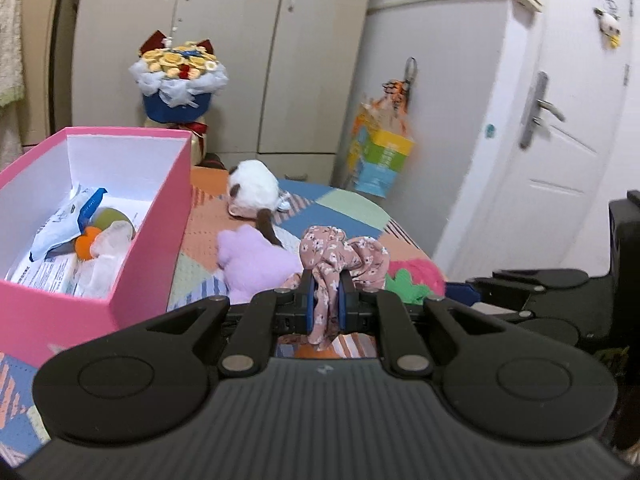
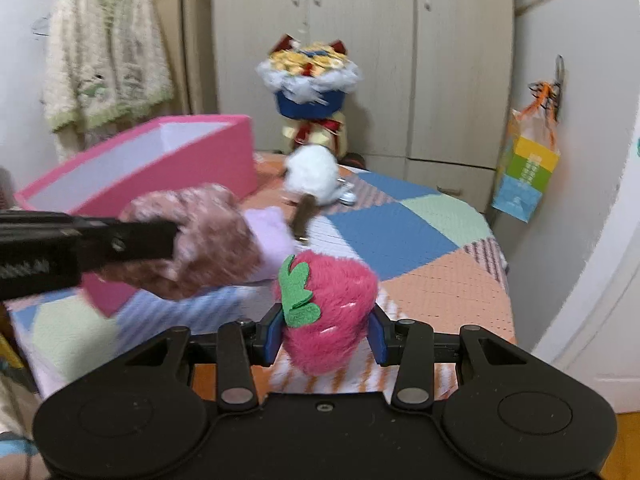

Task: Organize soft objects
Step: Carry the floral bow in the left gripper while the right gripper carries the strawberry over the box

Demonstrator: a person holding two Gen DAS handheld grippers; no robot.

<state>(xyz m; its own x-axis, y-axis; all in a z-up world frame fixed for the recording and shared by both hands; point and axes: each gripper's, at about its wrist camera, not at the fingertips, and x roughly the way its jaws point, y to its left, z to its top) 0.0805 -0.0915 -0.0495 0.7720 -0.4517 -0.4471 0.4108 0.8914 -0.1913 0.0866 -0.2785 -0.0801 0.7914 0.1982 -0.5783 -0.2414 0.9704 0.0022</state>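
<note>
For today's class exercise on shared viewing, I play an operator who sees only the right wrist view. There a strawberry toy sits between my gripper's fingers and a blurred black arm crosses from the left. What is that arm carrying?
Observer: The left gripper is shut on a floral scrunchie, pink-brown with small white flowers.
Operator: Is the pink box empty? I only see its walls.
Observer: No. The pink box holds a white and blue packet, among other things.
Operator: Anything else in there?
Observer: An orange ball lies beside that packet.
</note>
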